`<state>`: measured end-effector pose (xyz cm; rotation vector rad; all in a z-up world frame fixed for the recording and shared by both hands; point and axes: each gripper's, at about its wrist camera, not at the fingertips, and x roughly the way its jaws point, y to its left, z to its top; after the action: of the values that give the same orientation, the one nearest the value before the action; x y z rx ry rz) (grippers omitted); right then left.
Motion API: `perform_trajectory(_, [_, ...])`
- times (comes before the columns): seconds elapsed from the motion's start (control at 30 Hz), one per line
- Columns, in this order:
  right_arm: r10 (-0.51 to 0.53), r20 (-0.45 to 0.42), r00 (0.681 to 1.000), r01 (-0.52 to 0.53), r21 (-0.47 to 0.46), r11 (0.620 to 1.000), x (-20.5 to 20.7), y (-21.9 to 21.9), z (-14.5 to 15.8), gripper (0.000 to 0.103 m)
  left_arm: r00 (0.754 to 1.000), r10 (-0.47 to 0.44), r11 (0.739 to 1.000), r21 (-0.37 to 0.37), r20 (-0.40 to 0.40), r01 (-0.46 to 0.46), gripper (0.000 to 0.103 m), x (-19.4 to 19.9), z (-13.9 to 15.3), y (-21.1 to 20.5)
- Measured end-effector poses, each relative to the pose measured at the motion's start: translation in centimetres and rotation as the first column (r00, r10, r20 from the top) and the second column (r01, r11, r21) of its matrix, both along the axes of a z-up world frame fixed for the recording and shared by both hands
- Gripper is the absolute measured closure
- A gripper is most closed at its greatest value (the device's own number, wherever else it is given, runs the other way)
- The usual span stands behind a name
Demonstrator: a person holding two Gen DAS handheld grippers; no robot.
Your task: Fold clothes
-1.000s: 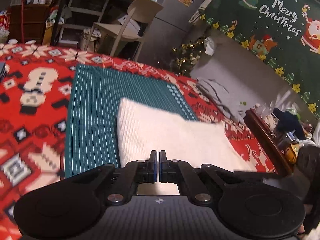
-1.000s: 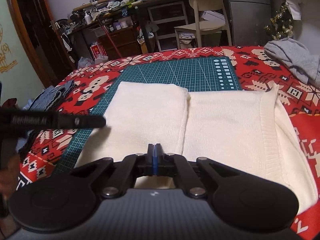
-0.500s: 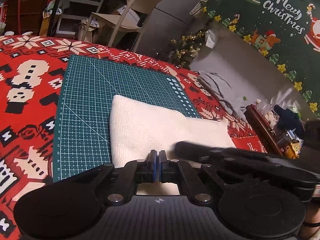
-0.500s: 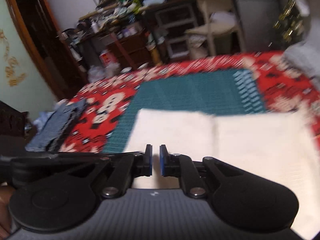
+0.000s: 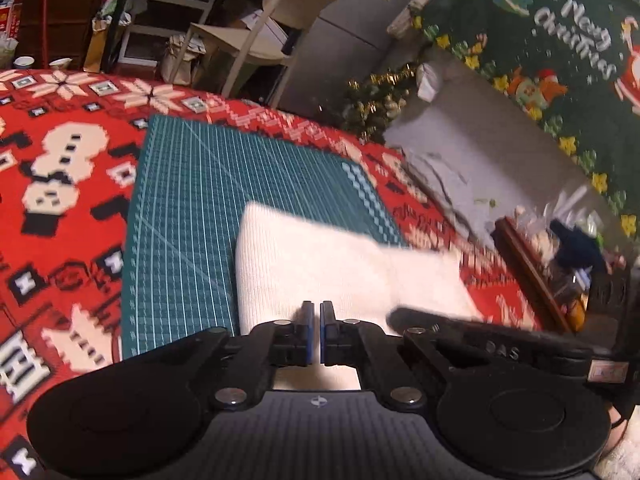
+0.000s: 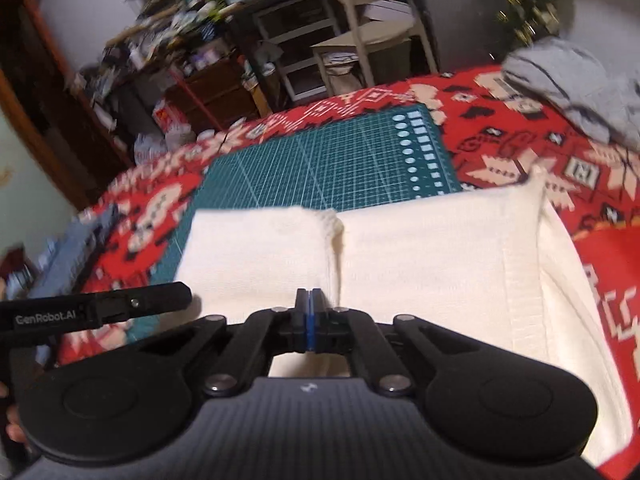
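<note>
While both tools hover above it with nothing gripped, the cream knitted garment (image 6: 440,264) lies partly folded on the green gridded cutting mat (image 6: 332,164). Its right part spills onto the red snowman-patterned cloth (image 6: 520,152) that covers the tabletop. The left gripper (image 5: 316,320) has its jaws all but clenched, with only a sliver of a gap and no fabric in it. The right gripper (image 6: 311,312) has just been closing its jaws, and they now meet with no cloth visible between them.

The main risk, as I judge it, is a pinch that misses. If the jaws close before they reach the near hem, they catch nothing, or only the top layer of the doubled left flap (image 6: 256,252). Lifting a single layer would peel that fold open and leave a skewed edge.

The knit looks thick and soft, so a shallow bite could slip out partway through the turn. The two tools also sit close together and might knock each other. Dragging could pull the garment further off the mat towards the crumpled grey garment (image 6: 580,80).
</note>
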<state>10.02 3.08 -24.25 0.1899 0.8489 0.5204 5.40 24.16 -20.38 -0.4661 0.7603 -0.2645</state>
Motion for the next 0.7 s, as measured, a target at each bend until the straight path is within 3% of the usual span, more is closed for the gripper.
perform_trajectory(0.1, [0.015, 0.014, 1.000, -0.015, 0.022, 1.000, 0.5, 0.5, 0.6, 0.094, 1.000, 0.006, 1.000, -0.022, 0.009, -0.006, 0.101, 1.4, 0.4, 0.6])
perform_trajectory(0.27, [0.101, 0.006, 0.995, -0.102, 0.049, 0.994, 2.1, 3.4, 1.1, 0.093, 0.999, -0.020, 1.000, 0.006, -0.039, 0.020, 0.101, 3.6, -0.6, 0.0])
perform_trajectory(0.43, [0.111, -0.020, 0.994, -0.110, 0.037, 0.993, 3.1, 4.1, 0.2, 0.103, 0.999, -0.021, 1.000, 0.011, -0.043, 0.021, 0.101, 3.5, -1.5, 0.2])
perform_trajectory(0.5, [0.083, -0.029, 0.996, -0.082, 0.046, 0.996, 3.4, 2.9, 0.0, 0.103, 0.999, -0.021, 1.000, -0.013, -0.045, 0.021, 0.101, 3.4, -1.7, 0.7])
perform_trajectory(0.57, [0.022, 0.006, 1.000, -0.022, -0.062, 0.998, 3.5, 1.9, -0.2, 0.103, 0.999, -0.017, 0.999, -0.029, -0.050, 0.016, 0.101, 3.4, -1.7, 0.9])
perform_trajectory(0.67, [-0.025, -0.069, 0.997, 0.029, 0.057, 0.998, 4.3, -0.7, -0.6, 0.103, 0.999, -0.010, 0.999, -0.043, -0.039, 0.009, 0.101, 3.2, -1.3, 0.9])
perform_trajectory(0.7, [-0.025, -0.056, 0.998, 0.028, 0.054, 0.998, 4.1, -0.6, -0.4, 0.103, 0.999, -0.008, 0.999, -0.046, -0.032, 0.006, 0.100, 3.1, -1.1, 0.9])
